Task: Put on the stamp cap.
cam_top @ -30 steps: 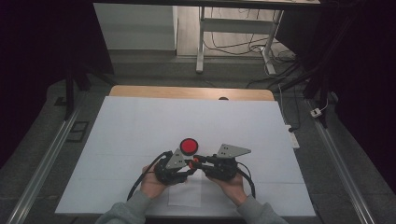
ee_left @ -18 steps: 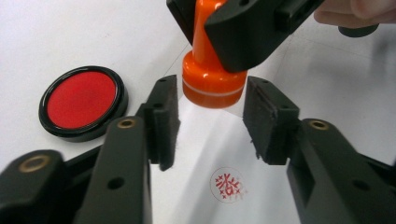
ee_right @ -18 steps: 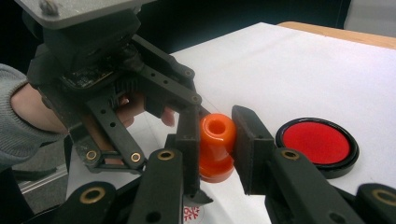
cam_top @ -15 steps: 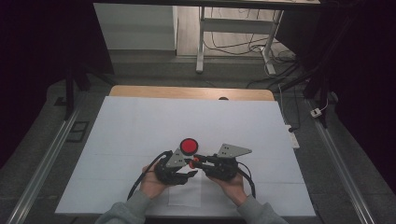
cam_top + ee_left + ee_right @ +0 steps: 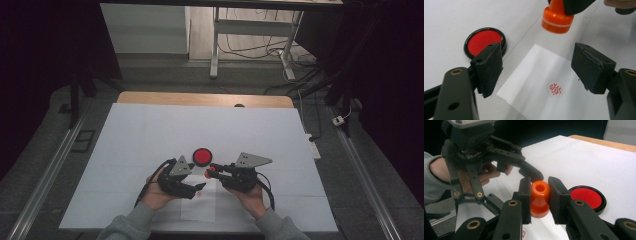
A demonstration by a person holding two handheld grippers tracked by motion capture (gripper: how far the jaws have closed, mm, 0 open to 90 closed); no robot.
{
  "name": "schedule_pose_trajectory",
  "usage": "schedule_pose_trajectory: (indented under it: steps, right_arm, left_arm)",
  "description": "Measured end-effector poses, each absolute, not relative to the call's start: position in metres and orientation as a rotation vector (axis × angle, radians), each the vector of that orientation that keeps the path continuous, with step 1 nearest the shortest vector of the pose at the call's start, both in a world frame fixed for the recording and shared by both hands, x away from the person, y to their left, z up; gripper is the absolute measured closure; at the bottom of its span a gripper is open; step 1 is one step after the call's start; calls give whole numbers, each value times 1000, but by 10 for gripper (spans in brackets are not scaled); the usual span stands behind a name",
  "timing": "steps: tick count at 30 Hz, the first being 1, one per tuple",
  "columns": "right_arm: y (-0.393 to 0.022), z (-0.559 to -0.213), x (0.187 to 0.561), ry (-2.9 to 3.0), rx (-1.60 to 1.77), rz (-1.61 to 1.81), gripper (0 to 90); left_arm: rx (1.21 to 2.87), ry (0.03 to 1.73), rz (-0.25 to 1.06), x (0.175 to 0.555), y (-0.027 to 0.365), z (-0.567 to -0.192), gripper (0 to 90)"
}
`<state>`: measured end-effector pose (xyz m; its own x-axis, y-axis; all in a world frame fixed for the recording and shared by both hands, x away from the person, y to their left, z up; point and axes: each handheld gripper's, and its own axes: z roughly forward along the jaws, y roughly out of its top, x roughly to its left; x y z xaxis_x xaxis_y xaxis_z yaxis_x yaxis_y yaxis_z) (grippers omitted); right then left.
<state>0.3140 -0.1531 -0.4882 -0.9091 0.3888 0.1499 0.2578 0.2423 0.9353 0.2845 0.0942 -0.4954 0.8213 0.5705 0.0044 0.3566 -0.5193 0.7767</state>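
Observation:
My right gripper [image 5: 539, 190] is shut on an orange stamp [image 5: 539, 197], held just above the table with its base down. In the high view the right gripper [image 5: 212, 170] sits right of centre, near the front. A round red ink pad [image 5: 202, 156] in a black case lies just beyond it. My left gripper [image 5: 544, 67] stands open, its jaws just having been opening, with nothing between them. Beneath it lies a white paper slip [image 5: 536, 82] bearing a round red stamp mark [image 5: 555, 88]. The stamp [image 5: 556, 17] hovers past the slip's far edge.
A large white sheet [image 5: 150, 135] covers the table, with a strip of wooden tabletop [image 5: 200, 99] showing at the far edge. Metal rails [image 5: 45, 180] run along the floor on both sides. A desk frame and cables [image 5: 280, 50] stand beyond the table.
The left gripper's jaws have spread apart over the paper slip. The right gripper with the stamp has kept its place.

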Motion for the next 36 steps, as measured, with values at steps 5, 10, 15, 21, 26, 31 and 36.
schedule_pose_trajectory:
  steps: [5, 10, 15, 21, 26, 31, 36]
  right_arm:
    - [-156, -486, 315, 2377, 623, 1760, 725]
    - [-159, -485, 317, 2367, 629, 1760, 725]
    - [-161, -484, 318, 2359, 631, 1747, 725]
    - [-165, -482, 320, 2347, 635, 1736, 725]
    - [-169, -480, 323, 2334, 641, 1724, 725]
    - [-173, -478, 325, 2323, 650, 1712, 725]
    - [-175, -477, 327, 2312, 654, 1703, 725]
  left_arm:
    - [2168, 698, 331, 283, 108, -495, 234]
    - [2149, 719, 348, 278, 122, -493, 231]
    - [2130, 745, 371, 270, 141, -494, 232]
    - [2100, 790, 392, 261, 166, -496, 235]
    - [2080, 839, 401, 249, 187, -502, 239]
    - [2053, 884, 405, 239, 204, -506, 240]
    - [2041, 899, 404, 236, 211, -508, 240]
